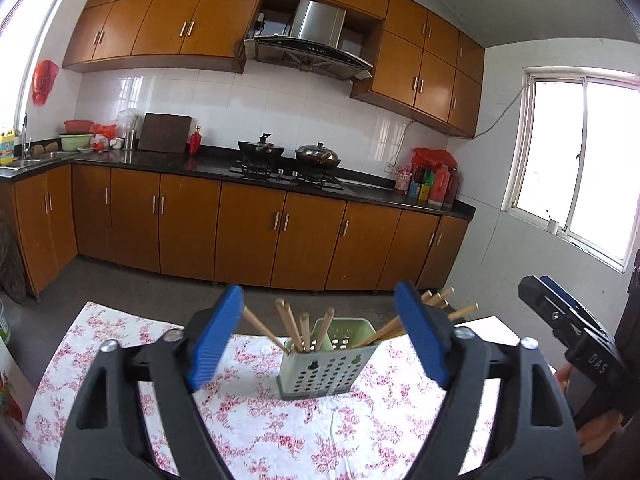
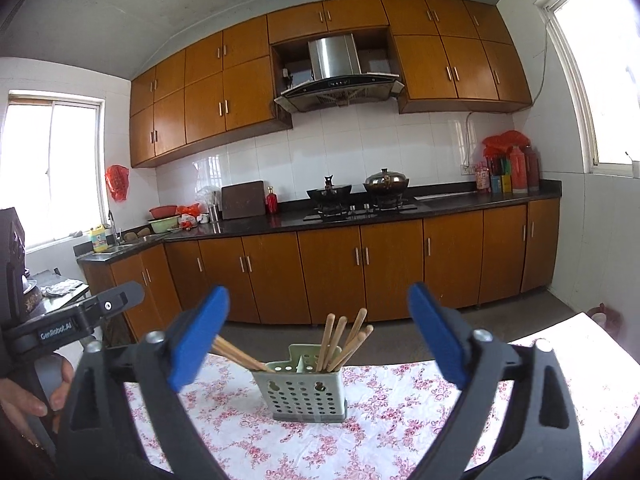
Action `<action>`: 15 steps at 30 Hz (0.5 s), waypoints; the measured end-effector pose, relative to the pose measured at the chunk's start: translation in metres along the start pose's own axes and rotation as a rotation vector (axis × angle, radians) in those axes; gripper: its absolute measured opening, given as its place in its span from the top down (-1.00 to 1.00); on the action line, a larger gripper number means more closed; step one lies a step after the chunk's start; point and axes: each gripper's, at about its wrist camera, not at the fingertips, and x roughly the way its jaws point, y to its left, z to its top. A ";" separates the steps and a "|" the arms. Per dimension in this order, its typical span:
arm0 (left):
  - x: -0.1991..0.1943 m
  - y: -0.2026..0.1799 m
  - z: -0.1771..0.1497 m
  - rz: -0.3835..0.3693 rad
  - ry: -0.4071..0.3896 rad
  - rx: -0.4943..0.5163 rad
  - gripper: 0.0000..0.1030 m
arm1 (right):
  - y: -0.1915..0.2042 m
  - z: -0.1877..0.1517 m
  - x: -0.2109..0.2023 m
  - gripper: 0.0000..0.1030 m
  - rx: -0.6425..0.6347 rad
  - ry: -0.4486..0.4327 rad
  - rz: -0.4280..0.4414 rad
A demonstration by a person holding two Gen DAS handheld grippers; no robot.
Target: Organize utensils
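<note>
A pale green perforated utensil holder [image 1: 325,372] stands upright on the floral tablecloth [image 1: 256,428]. Several wooden chopsticks [image 1: 294,330] stick out of it, some leaning left and some right. My left gripper [image 1: 320,340] is open and empty, its blue pads on either side of the holder, nearer the camera. In the right wrist view the same holder [image 2: 306,394] holds the chopsticks [image 2: 340,344]. My right gripper [image 2: 318,340] is open and empty, held back from the holder. The right gripper also shows at the right edge of the left wrist view [image 1: 568,320].
The table's far edge [image 1: 132,314] drops to a grey floor. Beyond stand wooden kitchen cabinets [image 1: 248,236], a dark counter with a stove and two pots [image 1: 288,154], and a window [image 1: 576,160]. The left gripper's body and a hand [image 2: 52,392] show at left.
</note>
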 end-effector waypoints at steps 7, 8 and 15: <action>-0.045 0.003 -0.043 0.073 -0.040 0.038 -0.96 | 0.008 -0.034 -0.040 -0.92 -0.008 0.021 -0.099; -0.050 0.003 -0.050 0.086 -0.046 0.051 -0.96 | 0.010 -0.041 -0.044 -0.92 -0.017 0.030 -0.124; -0.078 0.000 -0.105 0.226 -0.039 0.075 -0.96 | 0.017 -0.094 -0.074 -0.92 -0.075 0.104 -0.186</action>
